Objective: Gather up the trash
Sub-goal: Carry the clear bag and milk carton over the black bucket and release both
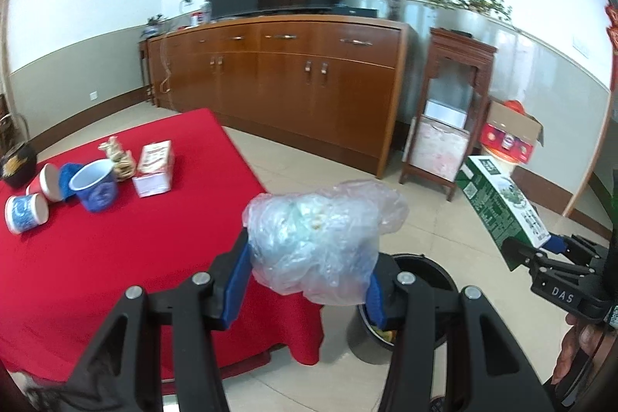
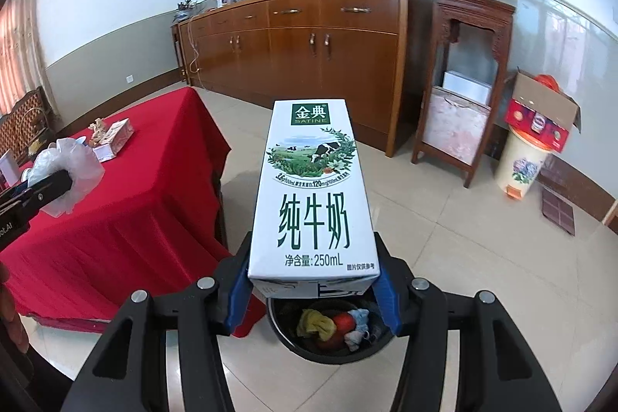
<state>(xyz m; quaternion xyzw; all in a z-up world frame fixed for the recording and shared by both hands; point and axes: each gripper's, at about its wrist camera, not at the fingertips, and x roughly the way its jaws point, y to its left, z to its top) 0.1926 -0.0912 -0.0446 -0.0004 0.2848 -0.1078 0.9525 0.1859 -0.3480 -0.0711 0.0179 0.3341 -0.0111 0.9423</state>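
My left gripper (image 1: 309, 269) is shut on a crumpled clear plastic bag (image 1: 320, 238), held over the floor just off the red table's corner. A black trash bin (image 1: 421, 280) stands on the tiles right behind and below it. My right gripper (image 2: 313, 280) is shut on a white and green milk carton (image 2: 313, 195), which hangs above the black trash bin (image 2: 328, 350) holding several scraps. In the left wrist view the milk carton (image 1: 502, 203) shows at the right. In the right wrist view the plastic bag (image 2: 69, 165) shows at the left.
The red-clothed table (image 1: 116, 238) carries several paper cups (image 1: 92, 184), a small box (image 1: 154, 167) and a twisted scrap. A long wooden sideboard (image 1: 286, 80) with a TV stands along the wall. A wooden stand (image 2: 463, 80), a flowered bin (image 2: 521, 161) and a cardboard box (image 2: 540, 114) stand at the right.
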